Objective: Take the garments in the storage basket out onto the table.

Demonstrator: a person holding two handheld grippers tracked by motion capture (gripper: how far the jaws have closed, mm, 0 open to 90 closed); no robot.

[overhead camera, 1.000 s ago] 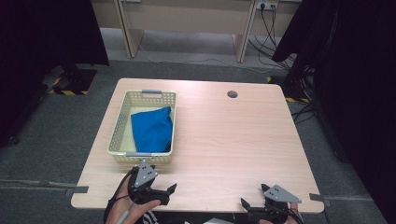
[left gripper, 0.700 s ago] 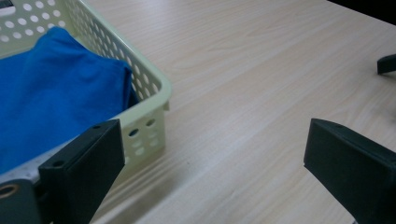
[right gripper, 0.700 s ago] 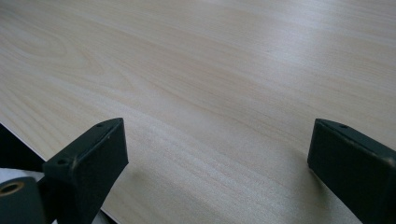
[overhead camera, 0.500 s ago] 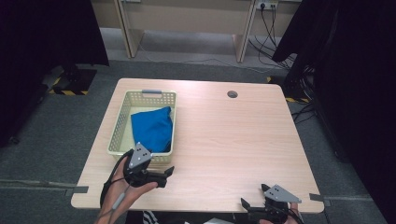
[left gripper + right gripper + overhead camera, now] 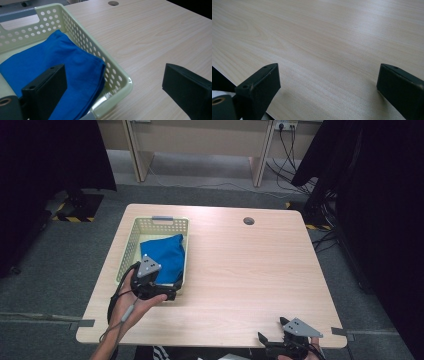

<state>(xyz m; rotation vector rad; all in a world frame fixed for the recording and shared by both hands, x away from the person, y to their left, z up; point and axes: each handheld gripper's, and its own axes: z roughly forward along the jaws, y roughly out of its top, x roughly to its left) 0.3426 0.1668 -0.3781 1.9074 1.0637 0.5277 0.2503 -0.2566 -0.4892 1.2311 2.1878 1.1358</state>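
Advanced since a second ago: left claw up from the lower-left worktop edge to the near corner of the perforated basket, apparently reaching for the folded blue cloth inside it, centre-left of frame. Spread wide, grasping nothing, straddling the basket's near corner. Right claw released, idle at lower right.

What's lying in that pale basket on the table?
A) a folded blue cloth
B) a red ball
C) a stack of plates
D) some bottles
A: a folded blue cloth lies inside the basket, with the left gripper open at the basket's near corner.
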